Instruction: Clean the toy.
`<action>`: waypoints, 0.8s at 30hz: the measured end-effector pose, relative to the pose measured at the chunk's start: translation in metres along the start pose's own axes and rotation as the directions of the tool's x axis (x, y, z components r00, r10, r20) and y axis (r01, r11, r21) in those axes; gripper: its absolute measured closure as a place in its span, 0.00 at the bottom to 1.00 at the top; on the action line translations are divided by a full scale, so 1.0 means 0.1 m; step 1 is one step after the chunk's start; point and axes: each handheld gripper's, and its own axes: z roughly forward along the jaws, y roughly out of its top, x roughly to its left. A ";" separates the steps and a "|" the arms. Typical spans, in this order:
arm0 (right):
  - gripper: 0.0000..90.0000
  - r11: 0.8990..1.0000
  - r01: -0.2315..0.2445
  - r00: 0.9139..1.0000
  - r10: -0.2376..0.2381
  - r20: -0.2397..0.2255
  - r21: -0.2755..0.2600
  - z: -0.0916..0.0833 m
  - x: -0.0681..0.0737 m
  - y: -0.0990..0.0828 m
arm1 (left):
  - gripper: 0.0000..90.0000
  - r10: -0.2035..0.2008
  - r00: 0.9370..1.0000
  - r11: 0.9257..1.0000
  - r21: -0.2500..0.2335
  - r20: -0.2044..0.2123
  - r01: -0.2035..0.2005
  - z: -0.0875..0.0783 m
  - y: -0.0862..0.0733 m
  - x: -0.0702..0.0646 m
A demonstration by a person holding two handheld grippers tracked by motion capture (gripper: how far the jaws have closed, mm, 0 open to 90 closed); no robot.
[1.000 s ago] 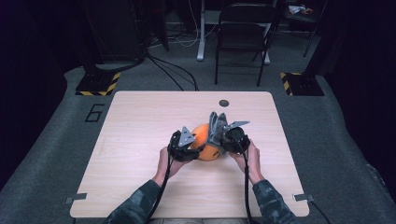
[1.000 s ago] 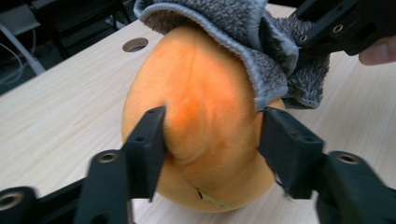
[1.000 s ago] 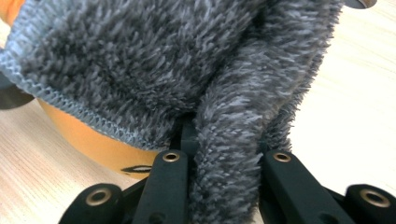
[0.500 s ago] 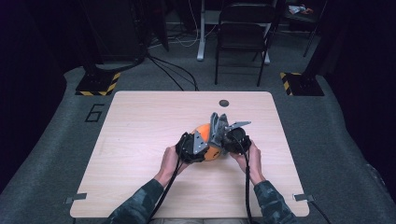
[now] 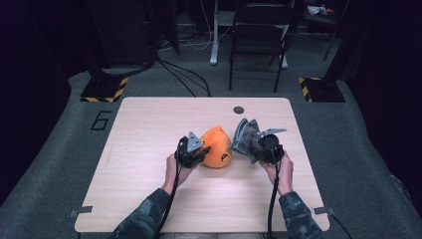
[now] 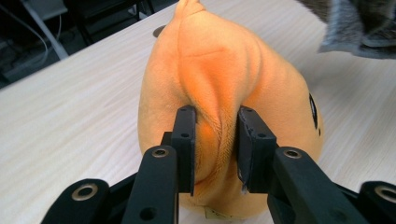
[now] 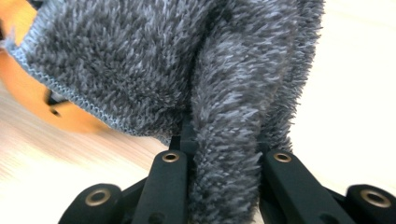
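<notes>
Jaws of the left gripper have just been closing and pinch a fold of the orange plush mid-table; right gripper clamps grey fuzzy cloth. Floor beside the table reads "6".

Light wooden table with rounded corners, centre of the high view, standing on grey carpet.

The pale wood-grain top runs from the frame's middle down to its lower edge. An orange plush toy rests directly on the board just left of centre, its pointed tip towards the upper edge and a small dark mark on its lower right side. A small dark round spot sits in the surface near the upper edge, right of centre. On the carpet, a painted figure 6 lies left of the table's upper left corner; strips of grey tape lie by both lower corners.
</notes>
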 end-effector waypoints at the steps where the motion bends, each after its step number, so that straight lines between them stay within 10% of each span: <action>1: 0.85 1.000 -0.009 1.000 0.009 0.004 -0.002 -0.03 -0.02 -0.01 | 0.79 -0.029 1.000 1.000 -0.002 0.004 0.029 -0.01 -0.02 0.04; 7: 0.84 0.999 -0.033 0.997 0.030 0.072 0.041 -0.17 -0.16 -0.08 | 0.78 -0.191 0.982 0.982 0.012 -0.001 0.191 -0.07 -0.15 0.24; 14: 0.83 0.983 -0.133 0.983 0.113 0.146 0.129 -0.09 -0.51 -0.29 | 0.73 -0.354 0.935 0.935 0.013 -0.020 0.354 -0.06 -0.29 0.40; 24: 0.78 0.951 -0.238 0.965 0.208 0.161 0.197 0.18 -0.88 -0.57 | 0.62 -0.331 0.941 0.941 0.046 -0.072 0.334 -0.02 -0.30 0.45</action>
